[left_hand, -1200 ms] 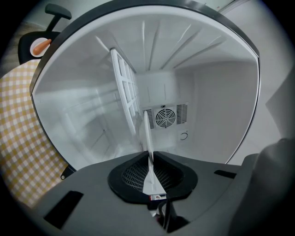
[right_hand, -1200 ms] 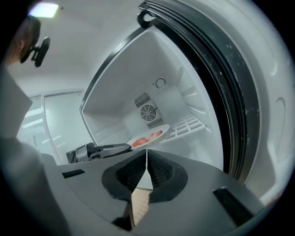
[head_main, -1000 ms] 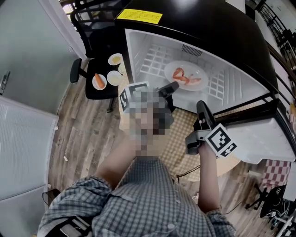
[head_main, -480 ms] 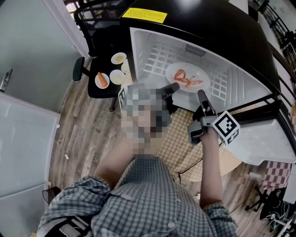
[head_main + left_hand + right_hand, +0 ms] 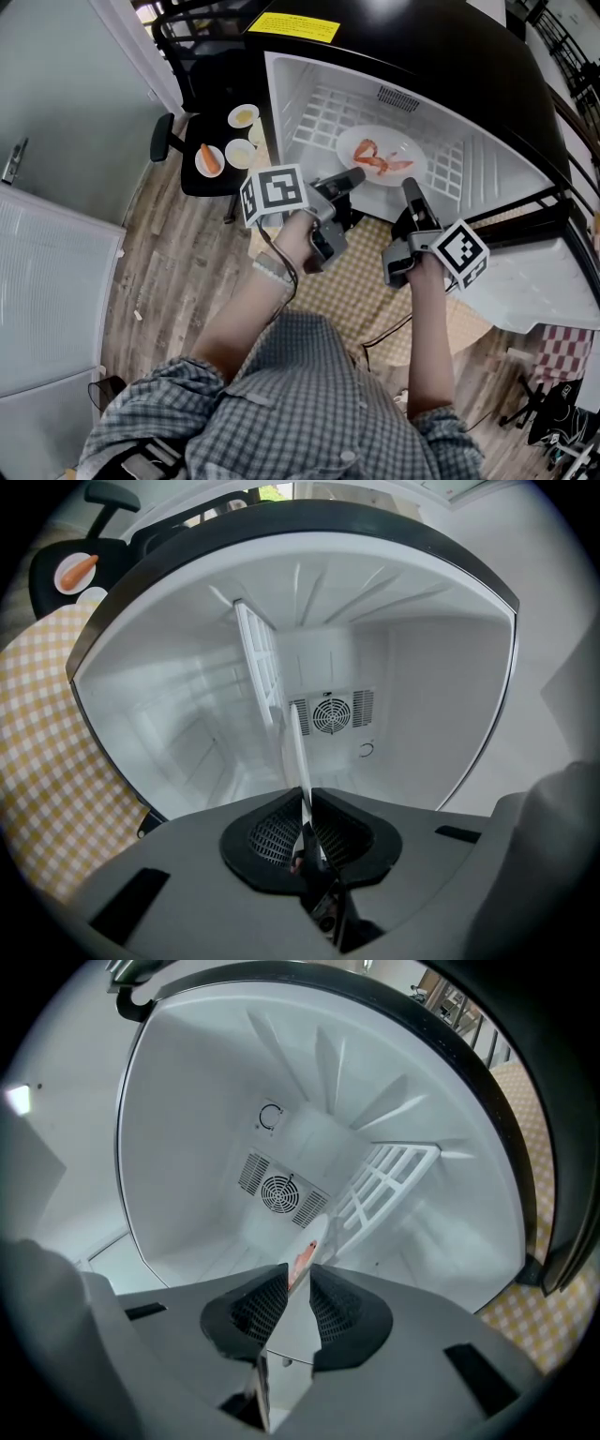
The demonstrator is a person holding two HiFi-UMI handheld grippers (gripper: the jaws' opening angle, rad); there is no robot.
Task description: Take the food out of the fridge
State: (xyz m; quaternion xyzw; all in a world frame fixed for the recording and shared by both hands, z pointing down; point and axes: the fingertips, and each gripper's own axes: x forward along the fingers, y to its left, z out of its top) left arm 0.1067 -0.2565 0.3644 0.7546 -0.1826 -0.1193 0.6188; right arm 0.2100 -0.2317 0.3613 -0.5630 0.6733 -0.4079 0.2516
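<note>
Approach step: my left gripper (image 5: 352,175), jaws together, and right gripper (image 5: 410,186), barely parted, both empty, face the far white round plate (image 5: 398,140) of probable shrimp (image 5: 375,159); next, open wide, reach in.

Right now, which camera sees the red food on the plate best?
The head view: it looks down onto the plate, so the red food shows whole. The right gripper view sees the plate edge-on with a red speck; the left gripper view only a thin white rim.
</note>
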